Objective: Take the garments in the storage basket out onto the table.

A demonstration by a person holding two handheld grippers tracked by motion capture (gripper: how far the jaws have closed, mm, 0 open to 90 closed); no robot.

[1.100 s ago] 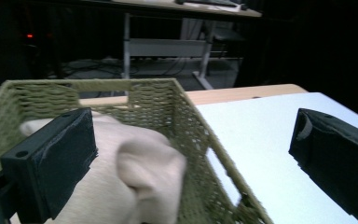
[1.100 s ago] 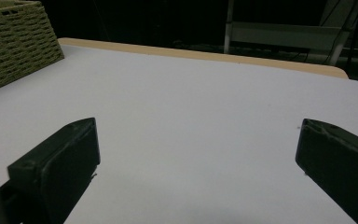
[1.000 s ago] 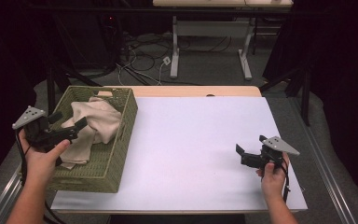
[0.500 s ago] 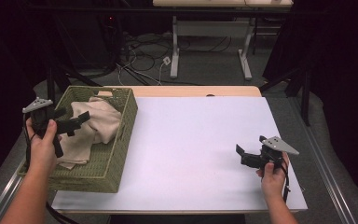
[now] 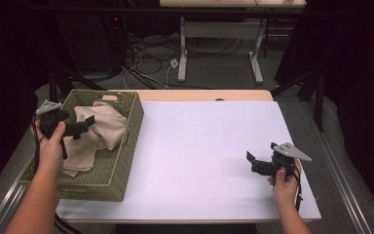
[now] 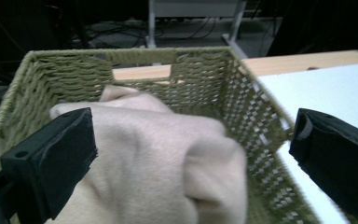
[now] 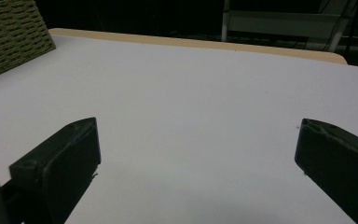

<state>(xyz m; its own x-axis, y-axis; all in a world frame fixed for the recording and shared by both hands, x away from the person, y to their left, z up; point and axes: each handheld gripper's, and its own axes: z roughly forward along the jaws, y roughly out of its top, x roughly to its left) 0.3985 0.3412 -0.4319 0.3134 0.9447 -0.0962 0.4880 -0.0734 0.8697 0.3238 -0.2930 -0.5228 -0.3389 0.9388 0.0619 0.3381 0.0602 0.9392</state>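
Cloth (image 6: 158, 158) bulges between your left tool's (image 5: 80, 127) wide-open, empty jaws; closing shallow risks pinching just a fold, dragging the basket (image 5: 121, 161). Right tool (image 5: 258, 163) gapes empty.

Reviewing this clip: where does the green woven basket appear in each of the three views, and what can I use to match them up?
High view: the green woven basket sits at the table's left edge, holding the beige cloth.
Left gripper view: its far wall and right wall span the frame, beyond the open jaws.
Right gripper view: one corner shows at upper left.
Shared landmark: the white table surface beside the basket.
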